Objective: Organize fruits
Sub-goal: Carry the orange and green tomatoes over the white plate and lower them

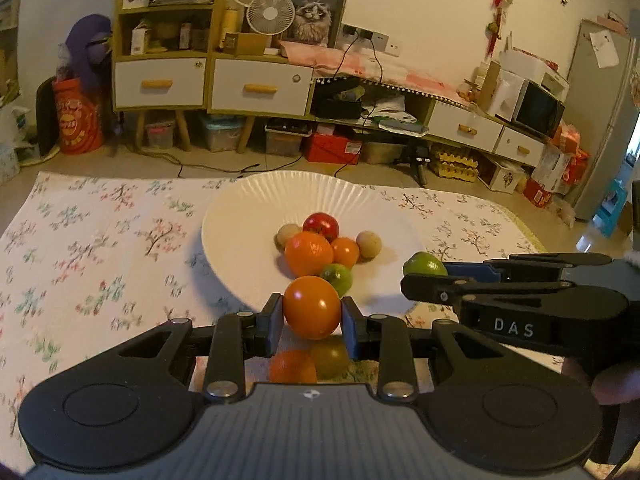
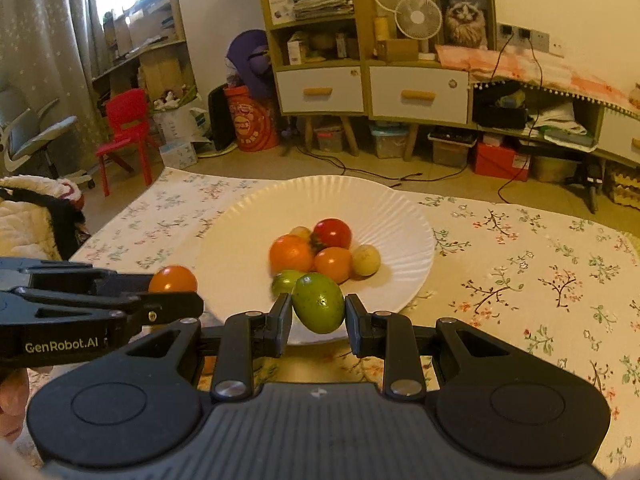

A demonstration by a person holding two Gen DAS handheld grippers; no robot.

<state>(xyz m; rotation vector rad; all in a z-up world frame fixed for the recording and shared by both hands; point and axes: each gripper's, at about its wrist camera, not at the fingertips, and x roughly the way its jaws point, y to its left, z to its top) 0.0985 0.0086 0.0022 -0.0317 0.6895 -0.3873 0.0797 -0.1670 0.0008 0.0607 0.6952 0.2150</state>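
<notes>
Taking the white plate (image 1: pixel 224 216) as the landmark and working from its left side to its right: the flowered cloth (image 1: pixel 100 240) left of the plate lies bare, with no fruit on it.

Over the plate's near edge, toward its left, the left gripper (image 1: pixel 312 322) is clamped on an orange fruit (image 1: pixel 312 307); both pads press its sides and it hangs clear of the plate. Below it, in the gap behind the jaws, an orange and a greenish blur show, too unclear to name.

At the plate's middle sits the pile: a red fruit (image 1: pixel 321 226) at the back, a large orange one (image 1: pixel 308 253) and a smaller orange one (image 1: pixel 345 252) in front of it, a tan ball on either flank (image 1: pixel 369 244), and a green one (image 1: pixel 338 278) nearest the near rim.

Over the near edge toward the plate's right, the right gripper (image 2: pixel 318 314) is closed on a green fruit (image 2: pixel 319 308), held slantwise between the pads.

Risks, as I judge them: both fruits are round and smooth, pinched at narrow contacts, so a tilt or jolt could squeeze either one out. The green one, gripped askew, looks the likelier to slip. The two grippers are close together, so they may knock each other. A fruit let go onto the pile could scatter it across the plate or over the rim onto the cloth.
</notes>
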